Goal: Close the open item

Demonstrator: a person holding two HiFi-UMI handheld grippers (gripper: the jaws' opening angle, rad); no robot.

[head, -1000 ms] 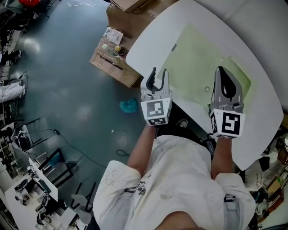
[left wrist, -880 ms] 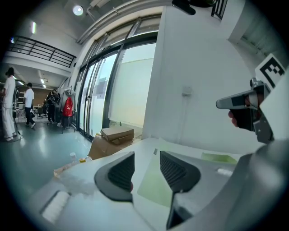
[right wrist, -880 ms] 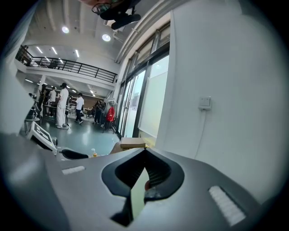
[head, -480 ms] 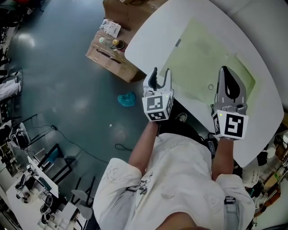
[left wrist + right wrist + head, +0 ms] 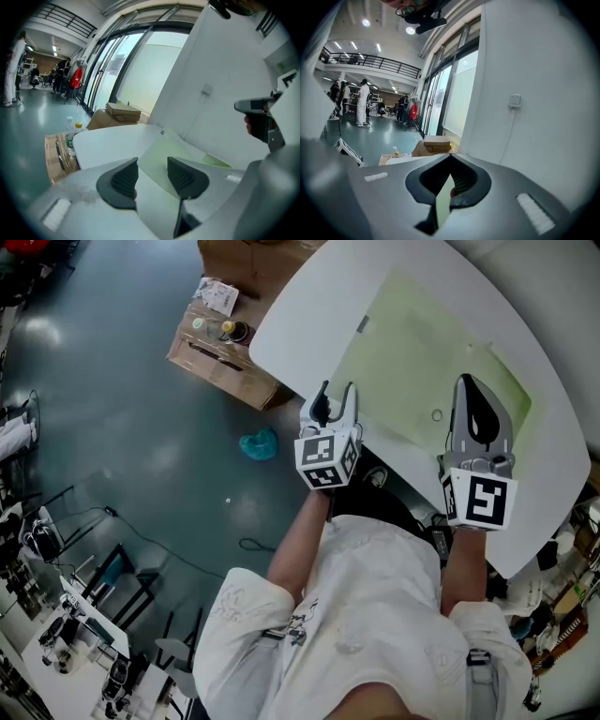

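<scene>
Two grippers hang over the white table.
The left gripper has its jaws spread, with nothing between them. The right gripper has its jaws pressed together and empty. Both sit near the green mat, maybe ready to start. I can't see any open thing.

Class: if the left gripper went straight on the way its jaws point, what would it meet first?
Most likely the white table, at or near its pale green mat, which shows between the left gripper's open, empty jaws. Depth is unclear.
</scene>
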